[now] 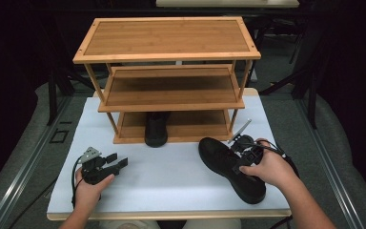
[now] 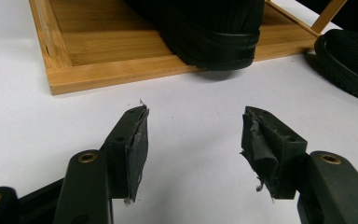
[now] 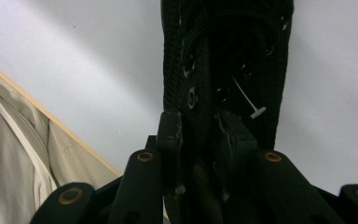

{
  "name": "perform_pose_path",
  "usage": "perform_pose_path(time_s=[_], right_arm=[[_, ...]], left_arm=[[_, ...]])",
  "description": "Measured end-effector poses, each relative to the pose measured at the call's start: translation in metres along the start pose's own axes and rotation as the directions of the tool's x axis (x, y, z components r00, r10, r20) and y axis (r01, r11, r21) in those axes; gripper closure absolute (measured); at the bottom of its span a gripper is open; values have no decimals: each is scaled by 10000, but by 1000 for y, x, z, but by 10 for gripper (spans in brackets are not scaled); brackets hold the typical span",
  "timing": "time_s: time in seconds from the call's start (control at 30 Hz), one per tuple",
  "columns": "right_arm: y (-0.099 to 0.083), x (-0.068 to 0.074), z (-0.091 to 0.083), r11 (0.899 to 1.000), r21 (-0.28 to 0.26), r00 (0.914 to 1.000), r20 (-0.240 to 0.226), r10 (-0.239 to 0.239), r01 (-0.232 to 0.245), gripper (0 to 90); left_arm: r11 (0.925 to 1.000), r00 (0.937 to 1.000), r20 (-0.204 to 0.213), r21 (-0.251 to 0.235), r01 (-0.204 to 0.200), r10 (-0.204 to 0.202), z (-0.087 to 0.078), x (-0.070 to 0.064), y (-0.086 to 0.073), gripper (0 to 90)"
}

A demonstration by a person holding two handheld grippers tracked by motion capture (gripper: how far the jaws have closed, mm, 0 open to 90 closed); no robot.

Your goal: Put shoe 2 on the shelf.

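Right hand-held gripper (image 3: 199, 135) clamped on soft, light black shoe (image 1: 228, 167) at laced tongue; left hand-held gripper (image 2: 193, 140) apart, empty.

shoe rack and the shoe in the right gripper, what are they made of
Shoe rack: looks like bamboo or light wood, with visible grain strips and a smooth satin finish. Shoe held by the right gripper: black woven mesh fabric upper with metal eyelets, matte; its sole looks rubbery.

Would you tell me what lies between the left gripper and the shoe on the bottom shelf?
Bare white tabletop, seen in the left gripper view.
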State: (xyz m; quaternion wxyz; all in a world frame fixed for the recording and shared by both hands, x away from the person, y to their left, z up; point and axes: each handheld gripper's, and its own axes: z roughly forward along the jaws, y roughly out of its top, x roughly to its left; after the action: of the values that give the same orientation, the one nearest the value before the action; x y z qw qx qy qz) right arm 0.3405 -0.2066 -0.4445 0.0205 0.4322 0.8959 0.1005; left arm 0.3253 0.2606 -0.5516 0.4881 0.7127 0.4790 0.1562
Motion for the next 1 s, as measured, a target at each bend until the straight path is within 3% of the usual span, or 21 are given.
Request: perform_pose_path(time_s=[0.2, 0.43, 0.47, 0.5, 0.6, 0.77, 0.8, 0.9, 0.93, 1.0], right_arm=[[2, 1, 4, 9991, 389, 9998, -29, 180, -179, 760], [-2, 0, 6, 9995, 204, 9994, -233, 261, -256, 847], [-2, -1, 6, 9996, 133, 9987, -427, 266, -260, 863], [-4, 0, 5, 9992, 102, 9988, -293, 395, -392, 868], [-6, -2, 4, 9984, -262, 9956, -798, 481, -504, 873], [-8, 2, -1, 9940, -883, 9966, -573, 591, -640, 877], [-8, 4, -6, 9883, -1322, 9964, -482, 695, -754, 878], [-7, 3, -11, 9829, -1641, 9961, -442, 769, -832, 877], [-5, 3, -14, 9748, -1998, 9945, -516, 908, -994, 877], [-3, 3, -17, 9694, -2188, 9927, -694, 987, -1116, 877]], left_arm=[[10000, 10000, -9, 59, -14, 14, 0, 0, 0, 415], [10000, 10000, -18, 63, -21, 22, 1, -1, 0, 415], [10000, 10000, -32, 74, -22, 22, 0, -1, 0, 415], [10000, 10000, -30, 75, -22, 22, 0, -1, 0, 415], [10000, 10000, -30, 66, -20, 21, 1, -1, 0, 415], [10000, 10000, -34, 49, -17, 17, 1, -1, 0, 415], [10000, 10000, -36, 45, -28, 28, 1, -1, 0, 415], [10000, 10000, -32, 47, -25, 26, 1, -1, 0, 415], [10000, 10000, -49, 55, -29, 29, 1, -1, 0, 415], [10000, 10000, -33, 37, -21, 21, 1, 0, 0, 415]])
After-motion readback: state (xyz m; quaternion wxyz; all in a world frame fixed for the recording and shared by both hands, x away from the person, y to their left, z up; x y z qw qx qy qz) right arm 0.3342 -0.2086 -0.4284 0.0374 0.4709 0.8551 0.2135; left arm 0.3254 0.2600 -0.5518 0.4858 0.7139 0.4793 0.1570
